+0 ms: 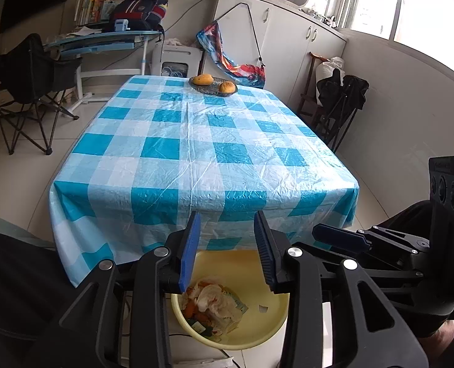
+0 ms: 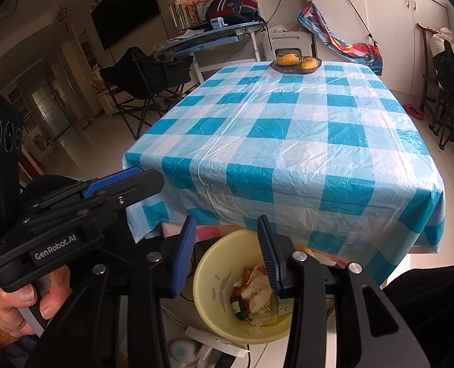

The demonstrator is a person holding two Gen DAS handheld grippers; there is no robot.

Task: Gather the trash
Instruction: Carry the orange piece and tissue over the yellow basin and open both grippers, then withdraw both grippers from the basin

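Both grippers hang over a yellow bin (image 1: 257, 322) that stands on the floor at the near edge of the table (image 1: 196, 153), partly tucked under the hanging checked cloth. That spot looks chosen so that waste swept or carried off the table has only a short drop.

The left gripper (image 1: 227, 245) has its 2 blue pads apart with nothing between them; through the gap only the cloth edge and the bin rim show. The right gripper (image 2: 224, 248) is likewise parted and empty, its jaws framing the bin from the other side. Both point steeply down at the bin mouth, which suits letting something fall in rather than reaching for the table. A hand (image 2: 15, 303) grips the left tool's handle in the right wrist view.

The trash (image 1: 214, 306) lies inside the bin: crumpled pale wrappers or film, orange peel-like scraps and a printed packet, heaped toward one side. A small white scrap (image 1: 263, 308) lies apart on the bin floor.

The tabletop shows no loose litter. Only a dark dish (image 1: 213, 87) with 2 yellow fruits (image 1: 203, 79) stands at the far end, and that is likely not waste. By this view the collecting seems finished or nearly so.
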